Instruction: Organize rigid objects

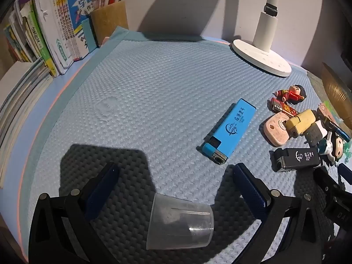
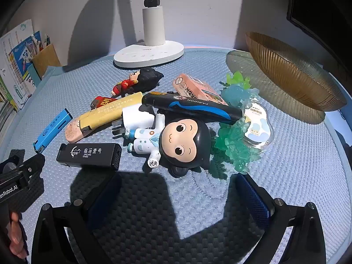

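Right now both claws hang wide open over the blue quilted mat (image 1: 154, 88) on the counter, neither one holding anything. In the left wrist view the left claw (image 1: 176, 187) straddles a clear plastic cup (image 1: 180, 224) lying on its side at the bottom centre of the frame, mouth toward the lower left; the cup sits between the fingers but I can't tell whether either pad touches it. Just beyond, toward the right of centre, lies a blue lighter (image 1: 231, 129), apart from the heap. In the right wrist view the right claw (image 2: 176, 193) faces that heap in the middle of the frame: a black lighter (image 2: 90, 155) at lower left, a big-headed monkey figurine (image 2: 182, 145) at centre, a black-and-blue folding knife (image 2: 193, 107) lying across the pile, green crystal-like trinkets (image 2: 233, 151) to the right, and a gold ribbed bowl (image 2: 292, 74) at upper right, well apart from the rest. My guess is the cup or the bowl is meant to collect the small things. To do it well, I'd close squarely across the cup's body, gently, since thin plastic may buckle or roll, stand it up, then take loose outliers like the lighters before digging into the tangled pile.
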